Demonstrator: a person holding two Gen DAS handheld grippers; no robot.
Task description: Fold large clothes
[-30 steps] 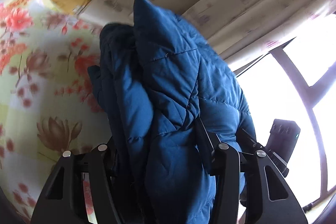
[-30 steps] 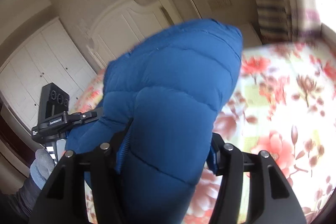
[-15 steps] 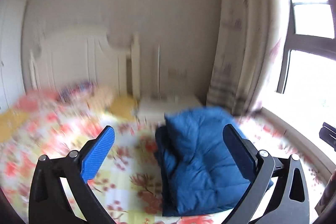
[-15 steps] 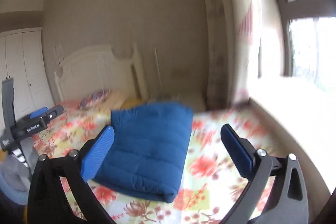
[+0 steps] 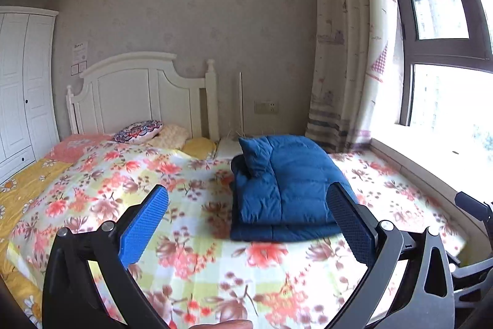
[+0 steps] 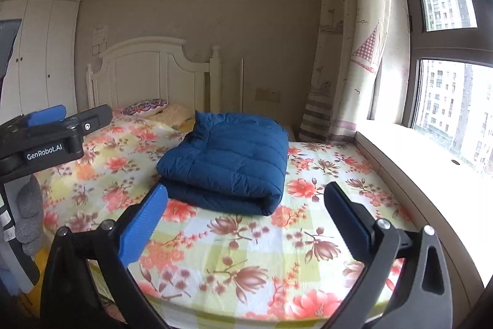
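Observation:
A blue quilted jacket (image 5: 283, 184) lies folded into a thick rectangular bundle on the floral bed sheet (image 5: 191, 236), toward the window side. The right wrist view shows the same folded jacket (image 6: 228, 162) ahead of the fingers. My left gripper (image 5: 246, 218) is held back from the bundle, jaws wide open, nothing between them. My right gripper (image 6: 246, 218) is also open and empty, short of the jacket's near fold. The left gripper's body (image 6: 46, 141) shows at the left edge of the right wrist view, with a gloved hand (image 6: 29, 218) below it.
A white headboard (image 5: 135, 91) and pillows (image 5: 138, 131) stand at the bed's far end. A white wardrobe (image 5: 21, 88) is at the left. A curtain (image 5: 348, 51), a window (image 5: 446, 51) and a low sill (image 6: 416, 162) run along the right side.
Both grippers were closed on the lifted blue jacket; they have let go, opened wide and pulled back. The jacket now lies folded on the bed.

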